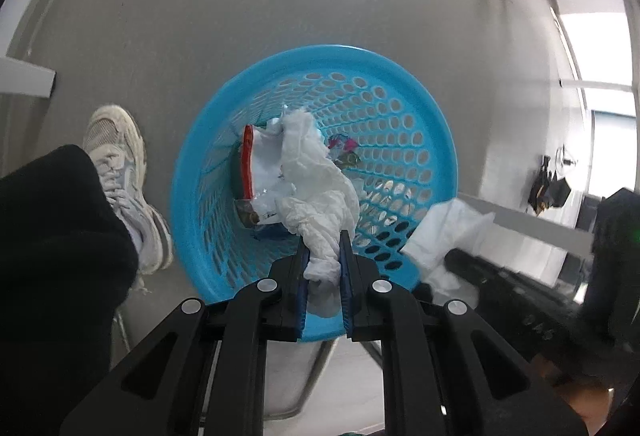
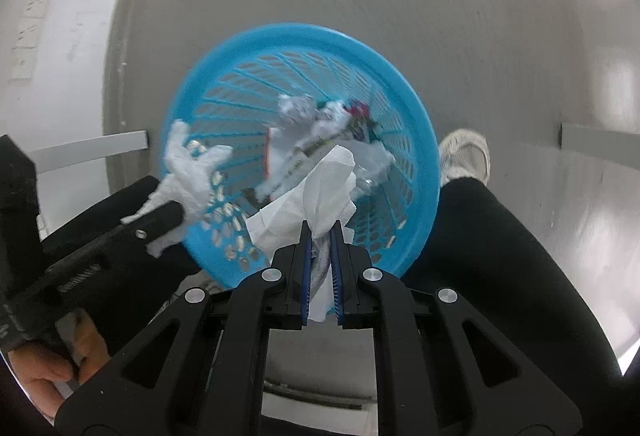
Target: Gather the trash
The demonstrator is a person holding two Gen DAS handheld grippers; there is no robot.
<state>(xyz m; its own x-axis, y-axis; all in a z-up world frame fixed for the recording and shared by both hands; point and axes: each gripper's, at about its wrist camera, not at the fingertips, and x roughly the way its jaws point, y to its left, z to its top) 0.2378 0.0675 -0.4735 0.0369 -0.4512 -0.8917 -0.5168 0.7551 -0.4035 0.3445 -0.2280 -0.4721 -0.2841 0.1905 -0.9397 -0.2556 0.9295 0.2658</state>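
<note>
A blue perforated basket (image 1: 416,103) (image 2: 404,91) stands on the grey floor below both grippers. Inside lie crumpled white paper, a red-edged wrapper (image 1: 248,159) and colourful scraps (image 1: 344,149). My left gripper (image 1: 323,250) is shut on a crumpled white tissue (image 1: 320,171) that hangs over the basket's mouth. My right gripper (image 2: 321,236) is shut on another white tissue (image 2: 328,183), also above the basket. In the right wrist view the left gripper (image 2: 160,220) shows at the basket's left rim with its tissue (image 2: 188,171). In the left wrist view the right gripper (image 1: 464,260) appears at right with its tissue (image 1: 444,232).
A person's black trouser leg (image 1: 56,256) and pale sneaker (image 1: 120,163) stand just left of the basket; the same sneaker (image 2: 466,155) and leg (image 2: 500,236) show at right. A hand (image 2: 44,380) holds the left tool. White furniture legs (image 1: 28,77) and bright windows (image 1: 600,47) border the floor.
</note>
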